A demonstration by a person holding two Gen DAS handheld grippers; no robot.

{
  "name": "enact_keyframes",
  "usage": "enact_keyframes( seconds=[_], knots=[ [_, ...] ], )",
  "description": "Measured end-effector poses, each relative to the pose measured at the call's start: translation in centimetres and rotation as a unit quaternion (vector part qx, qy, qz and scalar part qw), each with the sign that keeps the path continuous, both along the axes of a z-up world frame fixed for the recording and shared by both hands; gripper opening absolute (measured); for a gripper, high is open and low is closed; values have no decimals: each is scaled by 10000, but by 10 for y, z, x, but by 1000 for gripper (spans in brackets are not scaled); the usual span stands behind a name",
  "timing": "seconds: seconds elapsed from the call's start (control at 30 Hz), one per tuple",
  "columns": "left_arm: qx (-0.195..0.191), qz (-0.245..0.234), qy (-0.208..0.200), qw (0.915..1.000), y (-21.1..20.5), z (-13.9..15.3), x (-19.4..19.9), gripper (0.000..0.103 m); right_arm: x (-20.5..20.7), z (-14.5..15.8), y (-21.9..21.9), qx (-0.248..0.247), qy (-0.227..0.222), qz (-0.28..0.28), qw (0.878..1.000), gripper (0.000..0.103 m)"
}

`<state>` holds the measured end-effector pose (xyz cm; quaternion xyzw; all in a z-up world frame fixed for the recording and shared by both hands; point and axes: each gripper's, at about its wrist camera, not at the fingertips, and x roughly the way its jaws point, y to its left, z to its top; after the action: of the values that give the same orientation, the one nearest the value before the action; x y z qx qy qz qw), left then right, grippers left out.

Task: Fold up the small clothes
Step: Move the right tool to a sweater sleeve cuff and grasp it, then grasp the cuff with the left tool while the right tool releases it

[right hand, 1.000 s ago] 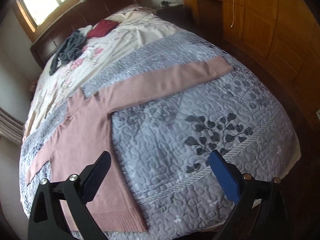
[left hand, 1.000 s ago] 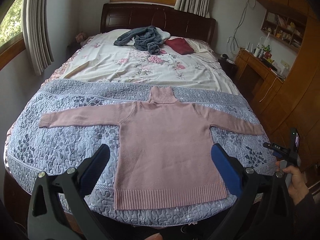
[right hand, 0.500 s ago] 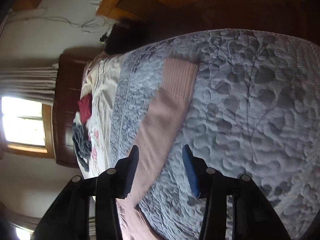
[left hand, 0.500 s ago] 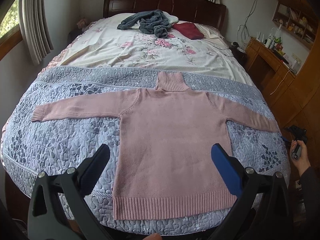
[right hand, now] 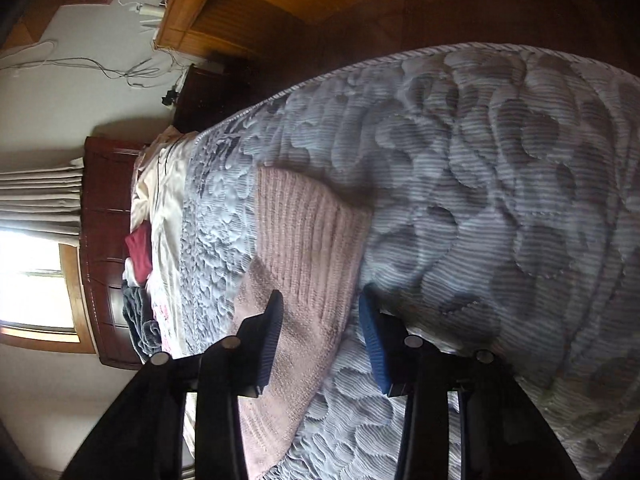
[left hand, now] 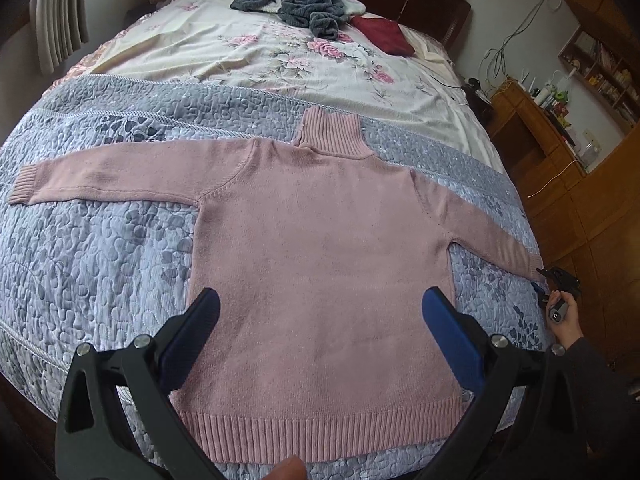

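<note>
Plainly the folding has not begun: the pink sweater lies flat across the grey quilt, hem near, ribbed collar far, both sleeves stretched out. On the left, the left sleeve cuff rests untouched near the quilt's edge. Over the body hangs the left gripper, jaws wide and holding nothing. At the right edge, the right gripper is tipped on its side at the right sleeve cuff, jaws narrowed to straddle the ribbed band but not yet pinching it. Next, I judge, they must close on the cuff and carry the sleeve leftward across the body.
</note>
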<state>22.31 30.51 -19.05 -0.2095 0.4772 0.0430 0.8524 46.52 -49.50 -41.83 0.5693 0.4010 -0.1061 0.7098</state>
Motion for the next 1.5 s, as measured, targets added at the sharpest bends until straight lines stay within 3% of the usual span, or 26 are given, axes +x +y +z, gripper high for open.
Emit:
enact_keyframes(
  seconds=[0.07, 0.13, 0.17, 0.33, 0.47, 0.67, 0.87, 1.13, 1.33, 1.43, 1.5],
  knots=[
    [-204, 17, 43, 9998, 7, -10, 5, 100, 9, 3, 3, -127, -18, 85, 9999, 40],
    [-298, 7, 97, 9995, 12, -20, 9, 100, 15, 7, 7, -248, -23, 146, 9996, 26],
    [-269, 37, 132, 9995, 14, -25, 11, 100, 17, 10, 10, -302, -56, 153, 9994, 11],
    [-178, 103, 418, 9989, 29, -49, 22, 100, 23, 59, 39, -961, -459, 478, 9932, 10],
    [-527, 26, 328, 9981, 42, -59, 28, 100, 30, 119, 89, -1502, -941, 1000, 9791, 10],
    [-395, 11, 292, 9988, 56, -54, 37, 100, 41, 187, 175, -2050, -1470, 1686, 9529, 10],
    [-480, -338, 548, 9968, 57, -59, 62, 100, 43, 218, 270, -2716, -1681, 2480, 9146, 10],
    [-1102, -836, 317, 9899, 49, -66, 108, 100, 43, 196, 393, -3626, -1565, 3443, 8517, 10],
    [-2007, -1136, 206, 9728, 31, -80, 159, 100, 37, 134, 478, -4249, -1232, 4209, 7919, 9],
    [-2245, -1301, 247, 9654, 16, -94, 187, 100, 32, 95, 507, -4392, -1012, 4567, 7670, 9],
    [-2517, -1385, 279, 9574, 6, -105, 204, 100, 25, 72, 526, -4587, -897, 4803, 7421, 9]
  ],
)
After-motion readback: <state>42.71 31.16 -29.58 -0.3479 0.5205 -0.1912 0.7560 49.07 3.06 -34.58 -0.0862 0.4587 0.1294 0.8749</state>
